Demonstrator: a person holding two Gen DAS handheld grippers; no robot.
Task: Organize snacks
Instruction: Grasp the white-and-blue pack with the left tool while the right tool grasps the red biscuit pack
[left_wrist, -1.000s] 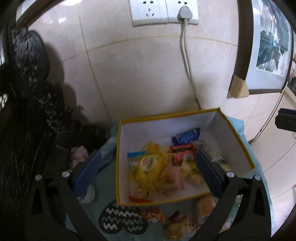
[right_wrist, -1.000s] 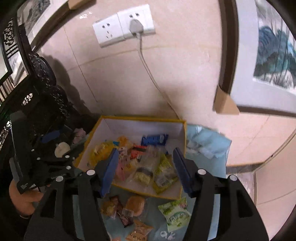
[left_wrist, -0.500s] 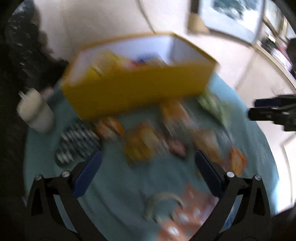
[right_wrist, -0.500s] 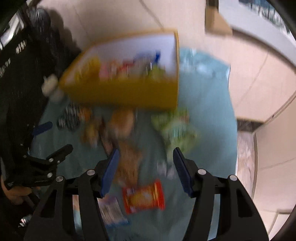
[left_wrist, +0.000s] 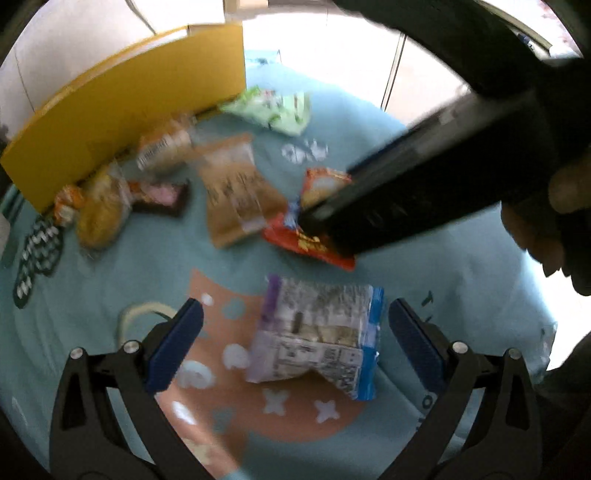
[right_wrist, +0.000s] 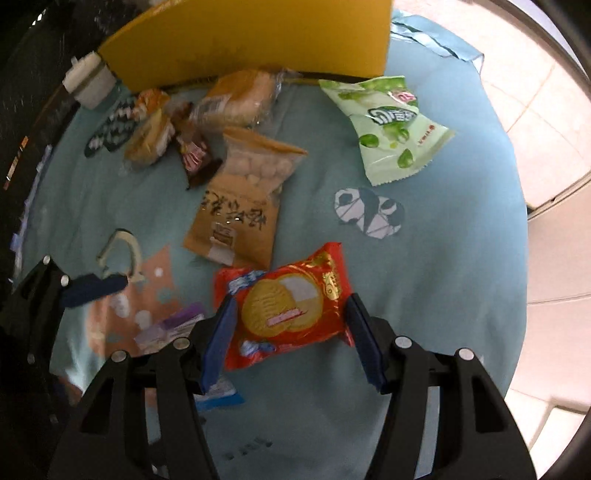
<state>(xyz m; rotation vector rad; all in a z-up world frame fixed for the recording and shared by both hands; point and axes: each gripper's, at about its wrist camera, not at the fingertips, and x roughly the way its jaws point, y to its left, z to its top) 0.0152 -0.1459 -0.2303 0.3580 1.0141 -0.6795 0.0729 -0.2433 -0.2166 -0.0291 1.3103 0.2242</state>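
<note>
On the teal cloth (right_wrist: 424, 277) lie loose snack packets in front of a yellow box (right_wrist: 258, 37). My right gripper (right_wrist: 291, 328) points down with its jaws opening; a red biscuit packet (right_wrist: 288, 310) lies flat between them and the pads do not press on it. My left gripper (left_wrist: 295, 328) stands open over a clear packet with purple and blue edges (left_wrist: 317, 332), which lies between its fingers untouched. In the left wrist view the right gripper's black body (left_wrist: 424, 184) covers part of the red packet (left_wrist: 310, 240).
A brown packet (right_wrist: 240, 206), a green packet (right_wrist: 388, 129), a wrapped bun (right_wrist: 236, 99) and small sweets (right_wrist: 155, 129) lie near the box. A white cup (right_wrist: 88, 83) stands at its left corner. A hand (left_wrist: 561, 221) holds the right gripper. Tiled floor lies beyond the table's right edge.
Both grippers have come down and tilted from facing the box and wall to facing the cloth. The left now straddles the purple-blue packet, the right the red packet.
</note>
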